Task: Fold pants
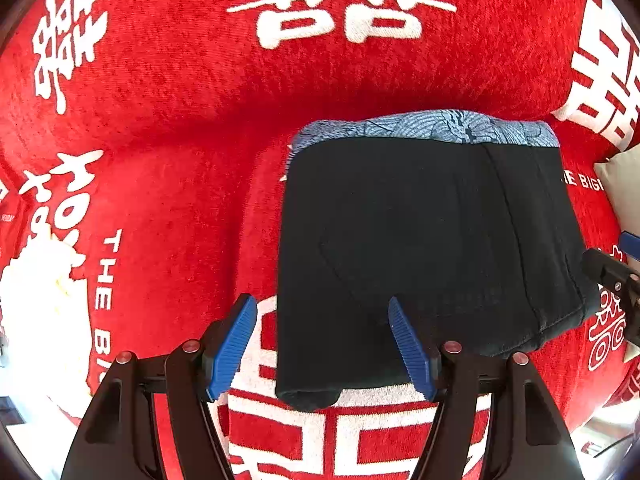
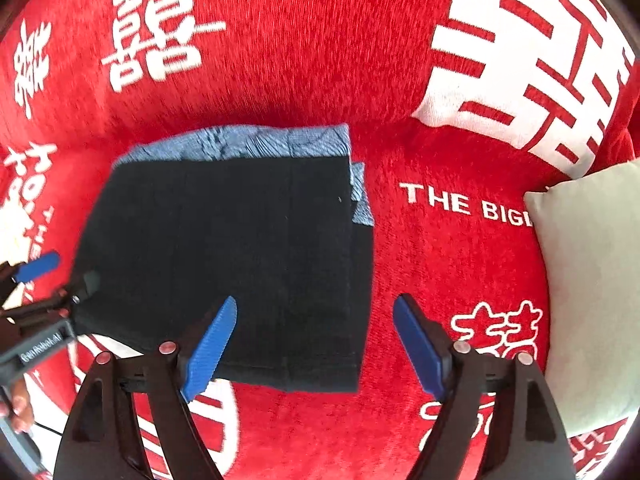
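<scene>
Folded black pants [image 1: 420, 240], flat on red cloth [image 1: 180, 128]

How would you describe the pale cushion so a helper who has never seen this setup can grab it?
Start from the big red blanket printed with white characters. Follow it past the folded black pants to the right edge of the right wrist view: the cushion lies there. It is the only plain, pale, unprinted thing.

Bright even light; fisheye warp; right view blurred.

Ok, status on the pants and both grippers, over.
Left gripper open over the near edge, holding nothing. Right gripper open, empty. Black pants folded flat on red blanket, blue garment beneath. Grey cushion alongside, clear.
</scene>
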The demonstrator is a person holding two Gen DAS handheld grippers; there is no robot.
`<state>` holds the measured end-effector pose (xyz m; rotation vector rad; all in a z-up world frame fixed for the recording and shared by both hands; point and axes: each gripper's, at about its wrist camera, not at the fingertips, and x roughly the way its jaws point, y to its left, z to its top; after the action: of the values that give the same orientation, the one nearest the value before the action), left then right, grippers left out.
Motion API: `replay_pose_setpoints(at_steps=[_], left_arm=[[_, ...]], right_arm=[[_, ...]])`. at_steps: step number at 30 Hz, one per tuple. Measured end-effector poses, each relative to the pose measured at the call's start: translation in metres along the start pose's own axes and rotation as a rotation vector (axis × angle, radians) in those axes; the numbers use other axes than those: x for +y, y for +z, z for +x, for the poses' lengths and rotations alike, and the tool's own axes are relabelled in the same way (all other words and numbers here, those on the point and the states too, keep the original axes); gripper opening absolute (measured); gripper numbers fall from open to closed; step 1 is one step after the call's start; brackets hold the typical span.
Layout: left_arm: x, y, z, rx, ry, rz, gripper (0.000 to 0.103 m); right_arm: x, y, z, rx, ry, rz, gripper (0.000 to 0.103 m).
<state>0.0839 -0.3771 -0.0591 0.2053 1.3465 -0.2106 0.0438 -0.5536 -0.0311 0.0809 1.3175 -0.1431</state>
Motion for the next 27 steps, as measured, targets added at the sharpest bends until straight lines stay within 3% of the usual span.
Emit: replay_pose_setpoints(at_steps=[12,18,21,27], left_arm=[[0.018,-0.001,-0.002,-0.002,0.004,-0.028,0.069],[0.025,-0.002,-0.011,-0.014,-0.009,-0.054,0.069],[0.036,0.001,-0.023,-0.033,-0.046,-0.106,0.069],[0.05,0.022,-0.049,-0.096,-0.16,-0.175,0.069]], right_arm=[[0.013,0.002,0.005,0.033,-0.006,-0.033,0.084],[0.022,0.0,0.005,0.035,-0.062,-0.081,0.084],[0.032,-0.005,0.002,0.022,-0.089,-0.127,0.084],[0.061,-0.022,-0.005,0.07,0.009,-0.183,0.084]])
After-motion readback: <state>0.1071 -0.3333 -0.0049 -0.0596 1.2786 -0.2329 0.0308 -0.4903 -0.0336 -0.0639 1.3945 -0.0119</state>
